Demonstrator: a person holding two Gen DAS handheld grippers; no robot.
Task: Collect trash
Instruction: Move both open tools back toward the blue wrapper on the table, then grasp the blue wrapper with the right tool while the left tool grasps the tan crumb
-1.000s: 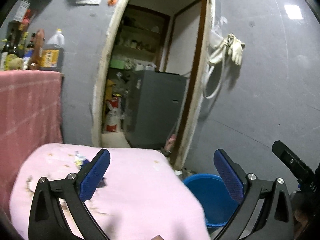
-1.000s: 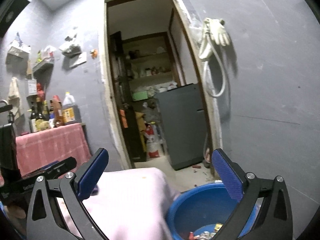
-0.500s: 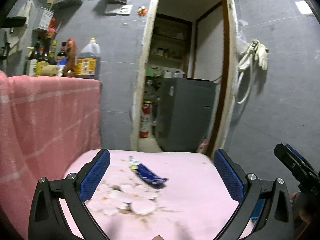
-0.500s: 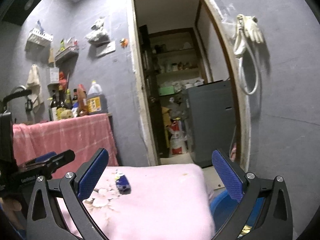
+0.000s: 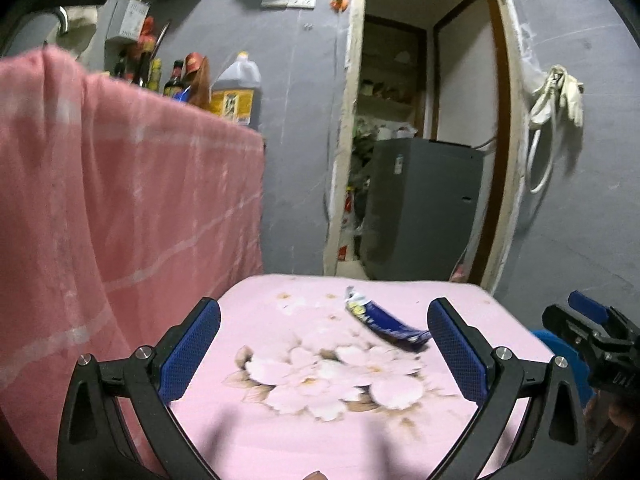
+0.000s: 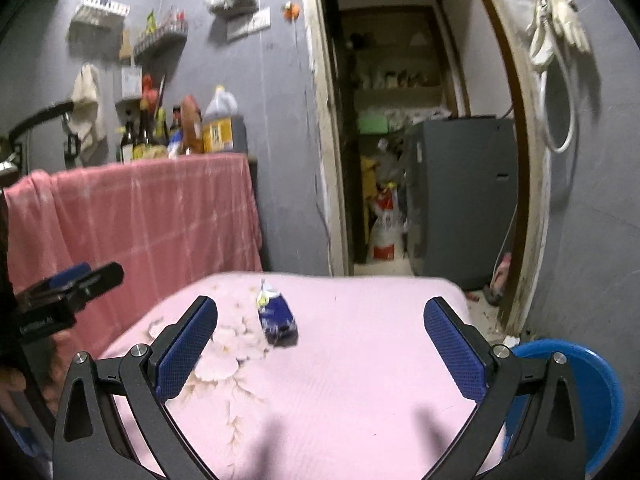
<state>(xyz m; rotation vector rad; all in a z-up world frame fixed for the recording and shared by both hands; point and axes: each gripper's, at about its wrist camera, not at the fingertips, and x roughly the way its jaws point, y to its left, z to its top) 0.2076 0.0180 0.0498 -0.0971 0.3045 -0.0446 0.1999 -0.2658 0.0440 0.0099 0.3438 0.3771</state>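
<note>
— where's the trash right now?

— a crumpled blue wrapper (image 5: 383,321) lies on the pink flowered cloth (image 5: 344,432), at the far edge of the printed blossoms, its torn pale end pointing away from me. from my right wrist camera the same wrapper (image 6: 277,314) sits left of the cloth's middle.

— and your tools?

— my left gripper (image 5: 323,350) hangs over the near part of the cloth with its blue pads spread wide and nothing between them. the wrapper lies just beyond, close to the right-hand pad (image 5: 456,350), not touching as far as i can tell. my right gripper (image 6: 320,346) is spread just as wide over the cloth, also empty; the wrapper is ahead of it, nearer the left-hand pad (image 6: 188,350).

— can you see each tool from the other side?

— yes. the right gripper pokes in at the right rim of the left view, off the cloth's right edge, and the left one shows beside the cloth's left edge in the right view.

— where does the trash go?

— a blue basin (image 6: 592,400) sits low, off the right edge of the cloth. behind the cloth's left side hangs a red checked cloth (image 6: 152,216) with bottles (image 6: 176,128) on top.
</note>
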